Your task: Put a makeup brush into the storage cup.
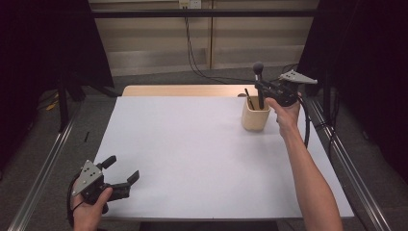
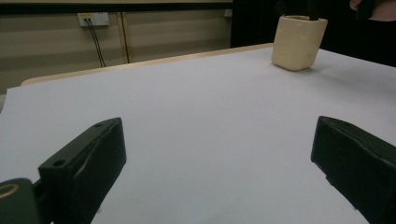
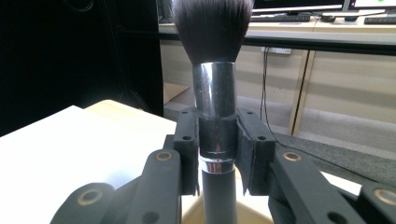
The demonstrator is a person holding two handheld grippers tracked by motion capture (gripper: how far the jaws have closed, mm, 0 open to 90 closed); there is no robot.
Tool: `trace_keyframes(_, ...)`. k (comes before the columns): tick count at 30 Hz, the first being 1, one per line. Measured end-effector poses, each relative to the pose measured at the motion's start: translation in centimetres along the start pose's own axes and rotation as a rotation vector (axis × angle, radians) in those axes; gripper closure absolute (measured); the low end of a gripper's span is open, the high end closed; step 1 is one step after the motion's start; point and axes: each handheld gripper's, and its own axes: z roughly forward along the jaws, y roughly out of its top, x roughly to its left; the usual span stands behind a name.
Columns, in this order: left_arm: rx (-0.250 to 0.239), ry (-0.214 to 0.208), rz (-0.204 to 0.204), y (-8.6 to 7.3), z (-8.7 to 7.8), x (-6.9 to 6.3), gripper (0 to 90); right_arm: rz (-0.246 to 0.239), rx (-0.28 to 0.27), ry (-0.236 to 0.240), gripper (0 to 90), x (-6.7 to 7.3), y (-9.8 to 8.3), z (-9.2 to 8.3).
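White table — right tongs clamp upright brush over cup

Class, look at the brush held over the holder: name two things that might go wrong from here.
1. The right gripper clamps the brush on its smooth metal collar, so it might slip or tilt.
2. A thin black tool already stands in the cream holder; lowering the brush could knock it or tip the holder.
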Motion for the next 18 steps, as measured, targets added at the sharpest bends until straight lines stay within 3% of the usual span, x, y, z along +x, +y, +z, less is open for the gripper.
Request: trace_keyframes(18,0.0,-0.001,-0.001,0.0,0.0,0.0,3.1,0.012,0.05,0.006,71.8,-0.4,-2.0,0.2)
